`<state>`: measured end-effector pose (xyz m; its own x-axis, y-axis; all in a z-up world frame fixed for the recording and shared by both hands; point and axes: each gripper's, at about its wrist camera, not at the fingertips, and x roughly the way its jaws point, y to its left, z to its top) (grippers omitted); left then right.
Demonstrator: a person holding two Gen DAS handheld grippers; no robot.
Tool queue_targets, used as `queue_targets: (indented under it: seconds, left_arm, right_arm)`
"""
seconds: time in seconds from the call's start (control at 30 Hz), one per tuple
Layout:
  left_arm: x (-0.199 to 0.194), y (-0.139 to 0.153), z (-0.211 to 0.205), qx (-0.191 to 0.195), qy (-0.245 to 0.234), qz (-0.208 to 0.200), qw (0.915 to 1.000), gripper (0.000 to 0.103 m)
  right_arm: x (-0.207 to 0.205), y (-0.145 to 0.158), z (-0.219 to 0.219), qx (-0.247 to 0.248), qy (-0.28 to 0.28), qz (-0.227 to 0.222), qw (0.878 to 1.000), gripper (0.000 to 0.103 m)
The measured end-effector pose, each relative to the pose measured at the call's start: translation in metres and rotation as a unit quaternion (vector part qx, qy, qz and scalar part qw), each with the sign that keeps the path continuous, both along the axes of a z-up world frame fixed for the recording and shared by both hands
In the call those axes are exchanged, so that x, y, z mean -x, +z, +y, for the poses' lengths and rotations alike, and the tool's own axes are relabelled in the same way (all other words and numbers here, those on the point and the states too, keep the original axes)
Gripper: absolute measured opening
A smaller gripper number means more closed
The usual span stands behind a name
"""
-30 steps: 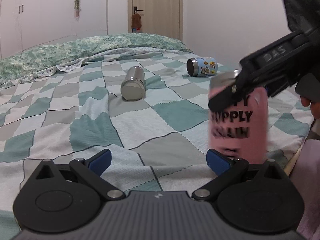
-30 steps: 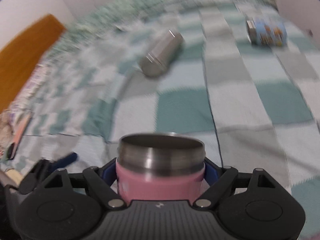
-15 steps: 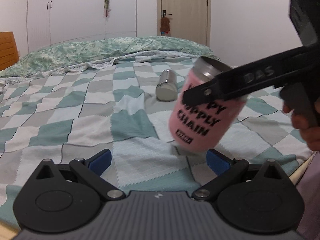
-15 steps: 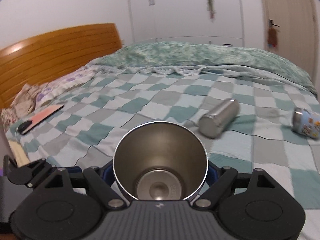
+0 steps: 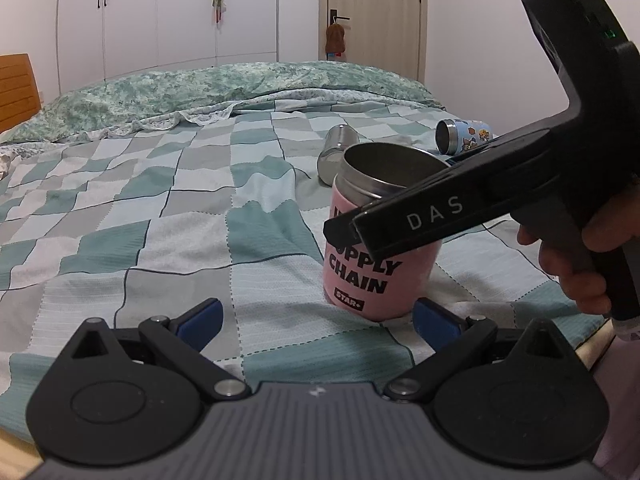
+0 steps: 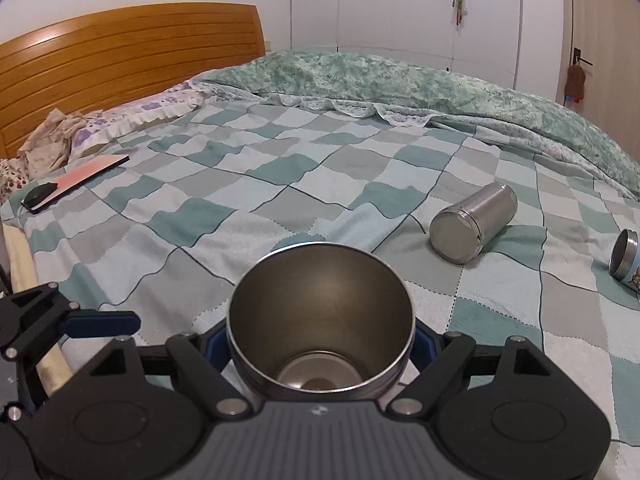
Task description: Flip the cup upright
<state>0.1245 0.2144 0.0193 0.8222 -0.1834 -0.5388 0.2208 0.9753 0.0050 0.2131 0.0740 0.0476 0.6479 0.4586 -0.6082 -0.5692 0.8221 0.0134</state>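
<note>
A pink cup (image 5: 376,272) with black lettering and a steel rim stands upright on the checked bedspread (image 5: 180,216), mouth up. My right gripper (image 6: 320,344) is shut on it just below the rim; its steel inside (image 6: 320,320) fills the right wrist view. In the left wrist view the right gripper's black finger (image 5: 420,216) crosses the cup's side. My left gripper (image 5: 316,316) is open and empty, low over the bed, just in front of the cup.
A steel flask (image 6: 474,220) lies on its side further up the bed, also in the left wrist view (image 5: 334,152). A blue patterned cup (image 5: 460,136) lies on its side at the right. A phone and pink book (image 6: 76,180) lie near the wooden headboard (image 6: 120,60).
The right gripper has turned the pink cup from tilted in the air to upright and lowered it onto the bedspread. The left gripper stayed open and shifted slightly.
</note>
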Motion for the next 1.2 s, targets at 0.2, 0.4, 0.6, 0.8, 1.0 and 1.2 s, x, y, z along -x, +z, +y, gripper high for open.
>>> queue_targets:
  seconds: [0.2, 0.4, 0.6, 0.8, 1.0, 1.2]
  left_arm:
    - [0.005, 0.003, -0.004, 0.002, -0.003, -0.004, 1.0000, 0.103]
    - [0.022, 0.016, -0.016, 0.002, 0.000, -0.016, 0.9999, 0.103]
    - [0.050, 0.036, -0.043, 0.006, -0.001, -0.044, 0.9990, 0.103]
    - [0.083, 0.046, -0.078, 0.021, 0.008, -0.077, 0.9968, 0.103]
    - [0.114, 0.032, -0.113, 0.041, 0.030, -0.109, 0.9927, 0.103]
    - [0.132, 0.000, -0.147, 0.035, 0.060, -0.142, 0.9874, 0.103]
  right_arm:
    - [0.000, 0.010, -0.016, -0.036, -0.013, -0.002, 0.999, 0.101]
    - [0.024, 0.027, -0.042, -0.067, -0.009, -0.037, 0.997, 0.102]
    - [0.070, 0.044, -0.093, -0.091, -0.013, -0.097, 0.991, 0.103]
    - [0.129, 0.045, -0.163, -0.095, -0.033, -0.163, 0.982, 0.103]
    - [0.181, 0.016, -0.227, -0.084, -0.062, -0.197, 0.975, 0.103]
    - [0.205, -0.024, -0.262, -0.077, -0.088, -0.202, 0.972, 0.103]
